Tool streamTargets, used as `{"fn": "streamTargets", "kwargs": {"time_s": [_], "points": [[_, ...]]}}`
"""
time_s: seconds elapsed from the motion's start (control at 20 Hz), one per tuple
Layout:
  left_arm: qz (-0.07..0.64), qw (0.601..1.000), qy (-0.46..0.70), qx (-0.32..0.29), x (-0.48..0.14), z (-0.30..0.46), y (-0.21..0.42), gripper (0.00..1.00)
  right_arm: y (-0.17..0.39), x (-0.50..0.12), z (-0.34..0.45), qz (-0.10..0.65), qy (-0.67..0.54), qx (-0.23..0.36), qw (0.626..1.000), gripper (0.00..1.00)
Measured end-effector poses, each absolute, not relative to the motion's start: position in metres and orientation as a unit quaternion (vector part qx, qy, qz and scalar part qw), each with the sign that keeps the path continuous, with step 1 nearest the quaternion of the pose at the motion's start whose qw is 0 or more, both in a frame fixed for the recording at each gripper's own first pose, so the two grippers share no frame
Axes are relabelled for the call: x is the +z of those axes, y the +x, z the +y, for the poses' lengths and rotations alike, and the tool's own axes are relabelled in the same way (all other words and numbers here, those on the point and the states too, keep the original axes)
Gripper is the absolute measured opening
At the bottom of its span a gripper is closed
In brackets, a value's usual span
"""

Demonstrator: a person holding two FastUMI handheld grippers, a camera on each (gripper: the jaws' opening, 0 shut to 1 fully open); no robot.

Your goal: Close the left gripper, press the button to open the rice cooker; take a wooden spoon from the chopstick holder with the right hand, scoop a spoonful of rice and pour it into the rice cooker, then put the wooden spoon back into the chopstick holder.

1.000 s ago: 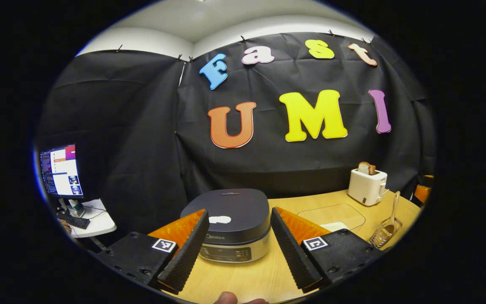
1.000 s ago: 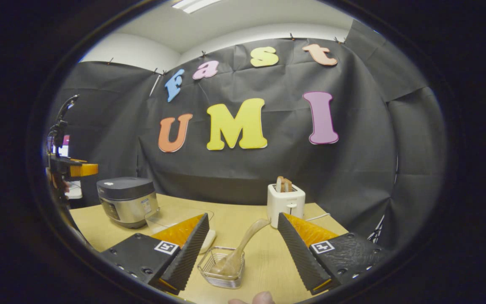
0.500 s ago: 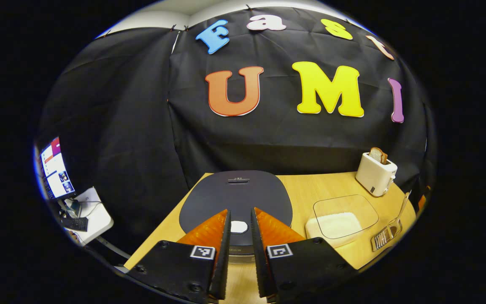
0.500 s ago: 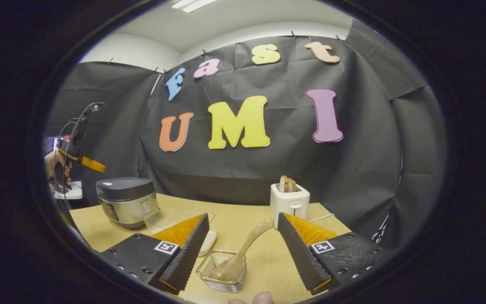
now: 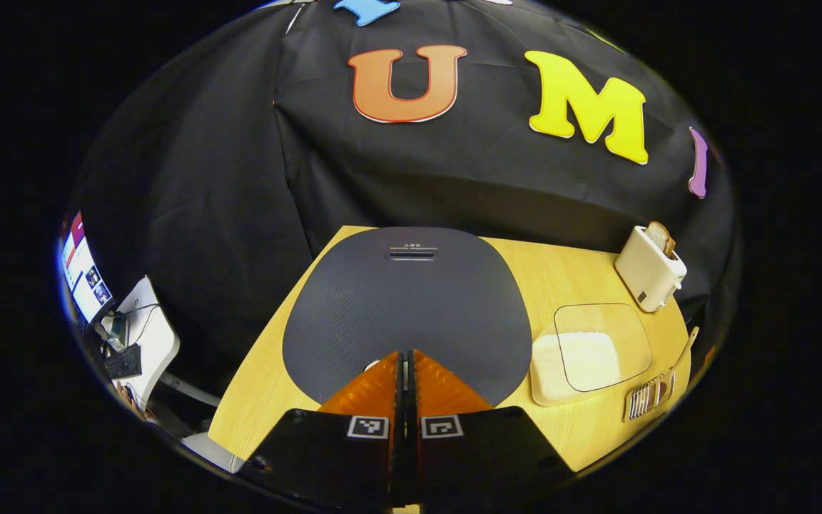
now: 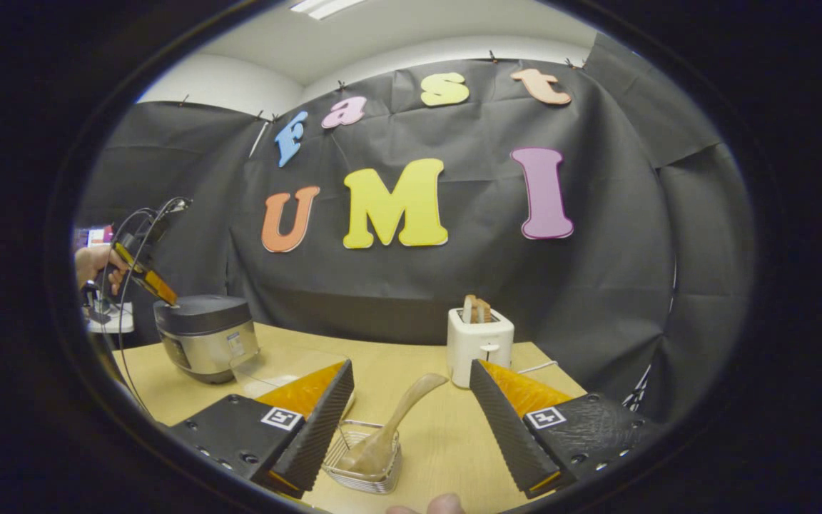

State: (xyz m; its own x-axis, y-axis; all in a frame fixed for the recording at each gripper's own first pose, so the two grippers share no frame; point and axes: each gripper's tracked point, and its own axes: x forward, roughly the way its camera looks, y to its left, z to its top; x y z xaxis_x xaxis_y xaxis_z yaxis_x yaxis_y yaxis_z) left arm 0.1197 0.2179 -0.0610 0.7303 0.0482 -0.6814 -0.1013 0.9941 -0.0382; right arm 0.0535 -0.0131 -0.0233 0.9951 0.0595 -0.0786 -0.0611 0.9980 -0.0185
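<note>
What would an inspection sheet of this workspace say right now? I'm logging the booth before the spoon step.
Surface: wooden table, bare between items.
Job's things: rice cooker lid down; wooden spoon leaning in chopstick holder; rice container beside cooker.
Clutter: toaster with bread.
Grippers: left gripper jaws shut, at cooker's front edge; right gripper jaws open, spoon between them, untouched.
Cables: on left gripper, seen in right gripper view.
Surroundings: black cloth walls; monitor and keyboard on side desk.

Even overhead ceiling light, sharp focus, strong fisheye bending at edges.
</note>
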Motion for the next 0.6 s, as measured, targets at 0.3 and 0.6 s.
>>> {"fn": "streamTargets", "kwargs": {"time_s": [0.3, 0.6], "points": [[0.363, 0.930, -0.025, 0.052, -0.067, 0.220, 0.118, 0.03, 0.047, -0.020, -0.029, 0.026, -0.010, 0.013, 1.000, 0.98], [0.203, 0.971, 0.057, 0.109, 0.026, 0.233, 0.144, 0.28, 0.040, -0.018, -0.031, 0.029, -0.009, 0.013, 0.999, 0.97]]}}
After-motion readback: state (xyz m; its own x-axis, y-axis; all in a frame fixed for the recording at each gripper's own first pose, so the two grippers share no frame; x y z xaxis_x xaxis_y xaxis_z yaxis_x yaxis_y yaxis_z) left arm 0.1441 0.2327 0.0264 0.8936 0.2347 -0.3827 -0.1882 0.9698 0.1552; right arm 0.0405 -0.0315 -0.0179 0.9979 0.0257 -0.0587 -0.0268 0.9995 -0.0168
